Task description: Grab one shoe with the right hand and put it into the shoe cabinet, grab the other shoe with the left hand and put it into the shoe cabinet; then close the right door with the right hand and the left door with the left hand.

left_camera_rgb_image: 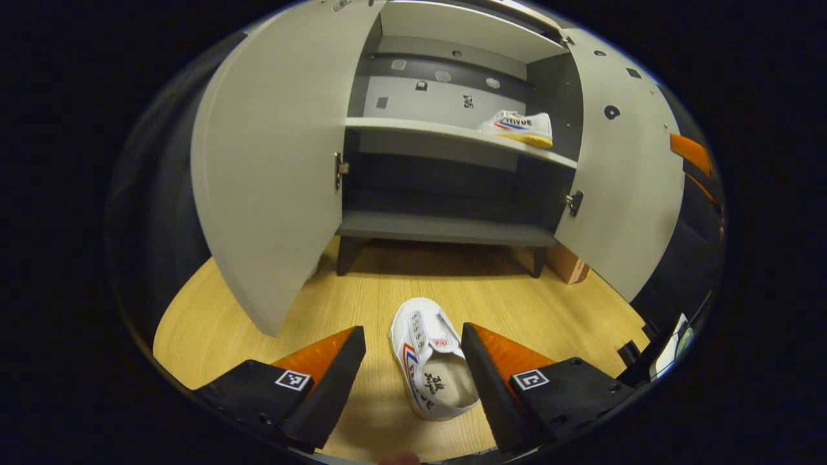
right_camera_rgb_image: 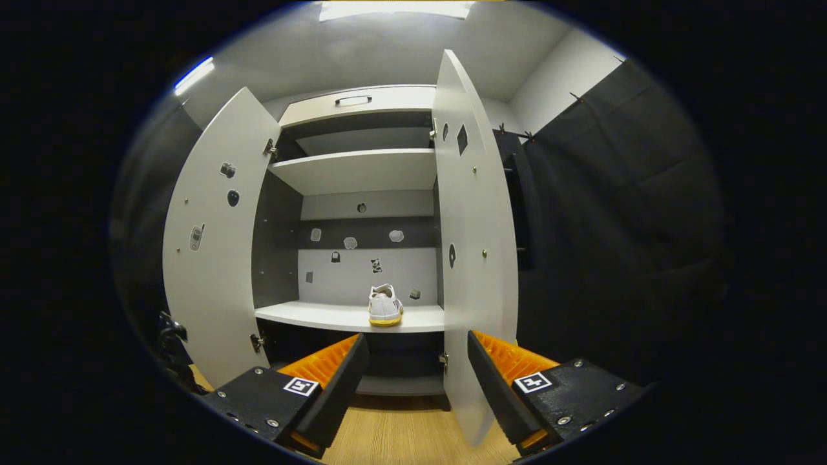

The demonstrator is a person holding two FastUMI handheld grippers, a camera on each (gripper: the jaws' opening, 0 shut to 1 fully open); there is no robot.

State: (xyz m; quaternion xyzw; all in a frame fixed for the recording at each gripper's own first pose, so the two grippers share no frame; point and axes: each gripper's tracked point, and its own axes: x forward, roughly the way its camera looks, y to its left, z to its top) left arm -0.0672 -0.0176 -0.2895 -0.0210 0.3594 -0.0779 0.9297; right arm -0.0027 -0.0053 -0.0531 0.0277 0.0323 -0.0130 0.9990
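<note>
Jaws spread, our left gripper (left_camera_rgb_image: pixel 413 368) is straddling the floor shoe (left_camera_rgb_image: pixel 429 361) before the cabinet (left_camera_rgb_image: pixel 446 229); closing off-centre, we are risking a slip.

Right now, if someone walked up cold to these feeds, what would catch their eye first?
Probably the shoe cabinet with both doors swung wide open, and a white shoe already on its middle shelf, toward the right side. Next, the second white shoe lying on the wooden floor in front, between the open jaws of the left gripper, not yet gripped.
</note>
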